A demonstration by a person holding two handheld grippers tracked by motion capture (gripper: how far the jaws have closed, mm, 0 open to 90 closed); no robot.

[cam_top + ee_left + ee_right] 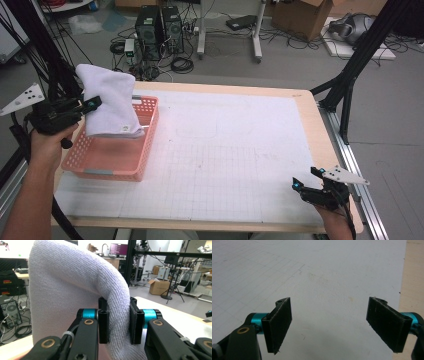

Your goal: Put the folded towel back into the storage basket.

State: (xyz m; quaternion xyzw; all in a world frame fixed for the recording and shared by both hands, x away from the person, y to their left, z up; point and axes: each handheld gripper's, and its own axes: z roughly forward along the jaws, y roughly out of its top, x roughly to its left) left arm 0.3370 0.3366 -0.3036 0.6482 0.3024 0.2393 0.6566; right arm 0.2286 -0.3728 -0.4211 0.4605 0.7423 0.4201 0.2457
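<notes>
- The left gripper [89, 105] is clamped on a fold of the white towel [107, 102]; in the left gripper view both pads press into the terry cloth [75, 290] from either side, so the hold looks sound and needs no re-gripping.
- The towel hangs in the air over the far end of the pink plastic basket [117, 150], which sits at about nine o'clock on the white grid mat [225, 170]. Its lower hem, with a small label, dangles just above or at the basket's inner wall; whether it touches I cannot tell.
- The step in hand looks like carrying the towel over the basket. To do it well, keep the gripper level and move slowly, so the hanging cloth swings little and does not drag the light basket along by its rim.
- If the towel is going in, I would centre it over the basket's open middle, toward six o'clock from where it hangs now, before lowering, and part the jaws only once most of the cloth rests on the floor of the basket.
- The right gripper [306, 181] rests at about four o'clock on the mat, jaws wide apart with nothing between them [329, 322]. It could steady the basket's near rim if it starts to slide.
</notes>
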